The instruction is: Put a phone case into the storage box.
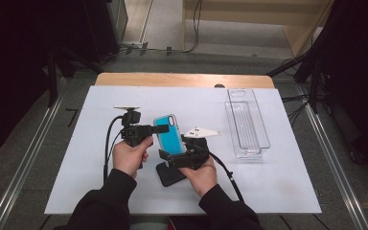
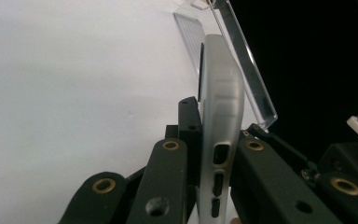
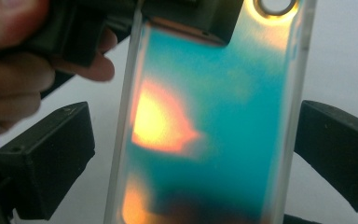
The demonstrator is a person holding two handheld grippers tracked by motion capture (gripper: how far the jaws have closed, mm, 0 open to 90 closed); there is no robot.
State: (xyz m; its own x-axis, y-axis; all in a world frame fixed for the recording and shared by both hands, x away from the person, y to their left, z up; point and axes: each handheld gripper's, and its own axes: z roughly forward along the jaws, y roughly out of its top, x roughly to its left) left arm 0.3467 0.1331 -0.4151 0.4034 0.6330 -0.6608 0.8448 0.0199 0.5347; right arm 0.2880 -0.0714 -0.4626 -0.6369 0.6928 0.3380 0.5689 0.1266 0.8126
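A phone case [image 1: 169, 134] with a shiny teal back and frosted clear rim stands upright above the white table cover [image 1: 268, 182]. My left gripper [image 1: 162, 128] comes in from the left and is shut on the case's upper side edge; in the left gripper view its jaws press both faces of the frosted rim [image 2: 219, 107]. My right gripper [image 1: 177, 155] sits under the case's lower end. In the right gripper view the teal back [image 3: 223, 116] stands between the wide-apart jaws of the right gripper [image 3: 191, 158], with a gap at the left jaw.
A clear plastic tray [image 1: 247, 124] lies at the right of the white cover, and its wall [image 2: 251, 79] appears beyond the case. A flat black object [image 1: 170, 175] lies on the cover under the right hand. The wooden table edge [image 1: 182, 79] runs along the back.
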